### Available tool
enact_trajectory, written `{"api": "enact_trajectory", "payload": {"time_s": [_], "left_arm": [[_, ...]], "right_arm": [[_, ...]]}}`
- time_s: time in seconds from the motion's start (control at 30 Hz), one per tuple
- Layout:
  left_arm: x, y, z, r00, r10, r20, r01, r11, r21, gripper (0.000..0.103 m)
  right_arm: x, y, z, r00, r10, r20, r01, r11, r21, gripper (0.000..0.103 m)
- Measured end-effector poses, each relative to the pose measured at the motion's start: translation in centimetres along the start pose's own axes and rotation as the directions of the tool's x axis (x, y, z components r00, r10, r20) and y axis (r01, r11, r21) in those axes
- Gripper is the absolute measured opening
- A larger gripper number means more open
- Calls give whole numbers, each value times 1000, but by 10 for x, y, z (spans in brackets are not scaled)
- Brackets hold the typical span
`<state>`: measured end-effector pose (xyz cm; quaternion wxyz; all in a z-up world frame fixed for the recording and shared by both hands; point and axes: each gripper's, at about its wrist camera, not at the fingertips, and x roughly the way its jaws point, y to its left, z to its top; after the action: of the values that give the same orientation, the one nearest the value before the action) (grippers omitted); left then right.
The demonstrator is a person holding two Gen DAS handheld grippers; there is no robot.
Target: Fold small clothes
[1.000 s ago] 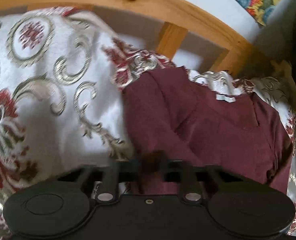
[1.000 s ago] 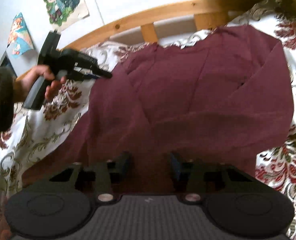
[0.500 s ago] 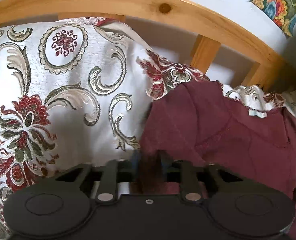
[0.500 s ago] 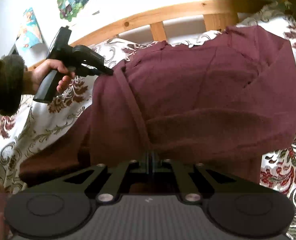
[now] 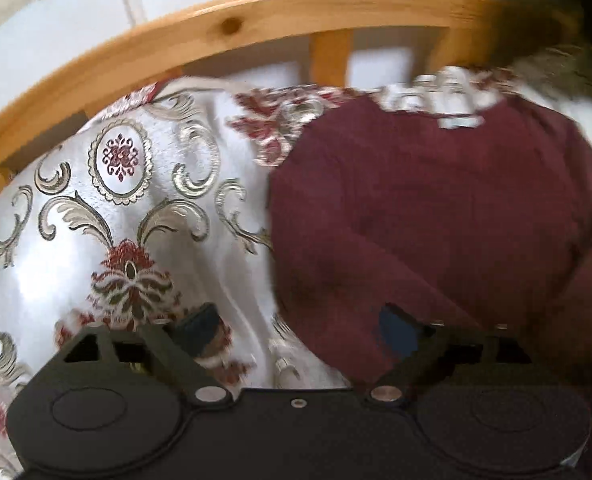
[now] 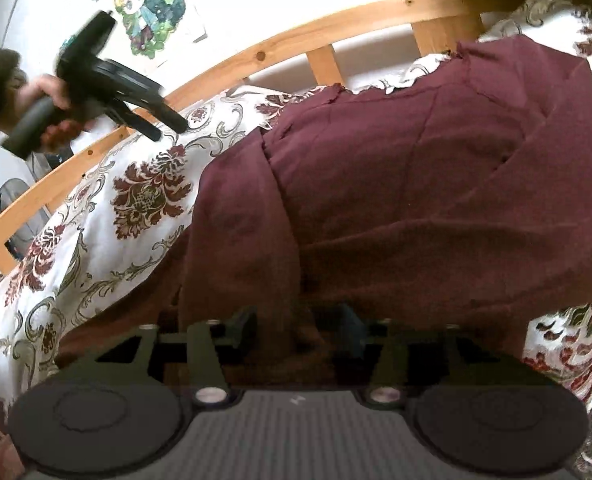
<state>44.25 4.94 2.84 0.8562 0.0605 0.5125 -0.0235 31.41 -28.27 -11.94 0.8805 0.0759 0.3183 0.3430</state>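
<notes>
1. Maroon garment (image 6: 416, 184): lying partly folded on the patterned bedspread (image 5: 107, 216), near the wooden bed rail (image 5: 255, 28).
2. Left gripper (image 5: 300, 324): jaws wide apart, holding nothing.
3. Right gripper (image 6: 300, 320): jaws apart, straddling the garment's near edge.

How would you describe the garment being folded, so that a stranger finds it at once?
Find the wooden bed rail, then the white bedspread with red flowers below it. The maroon garment lies on it, the only plain, unpatterned cloth there.
</notes>
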Motion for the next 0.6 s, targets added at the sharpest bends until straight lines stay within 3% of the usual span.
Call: {"api": "enact_trajectory", "payload": {"time_s": [0.03,0.13,0.27,0.37,0.43,0.6], "left_arm": [[-11,-3,-11,999,-19,39,19,1000,15,99],[-15,-5,-45,984,-77,158,76,997,9,98],[15,9,-76,962,-82,262,117,985,-123,89],[39,27,-88,958,-90,274,165,950,-265,88],[55,38,-95,952,-149,268,239,908,-344,86],[81,52,-102,905,-253,342,387,824,-414,79]], "right_arm": [[-1,0,-1,1000,-6,2,6,1000,2,62],[-8,1,-6,999,-29,14,29,1000,-2,62],[-12,4,-17,998,-46,31,45,999,16,68],[-10,10,-19,997,-61,37,61,998,-3,73],[-6,13,-16,997,-74,38,74,997,-12,75],[-2,12,-16,997,-66,38,67,998,-20,77]]}}
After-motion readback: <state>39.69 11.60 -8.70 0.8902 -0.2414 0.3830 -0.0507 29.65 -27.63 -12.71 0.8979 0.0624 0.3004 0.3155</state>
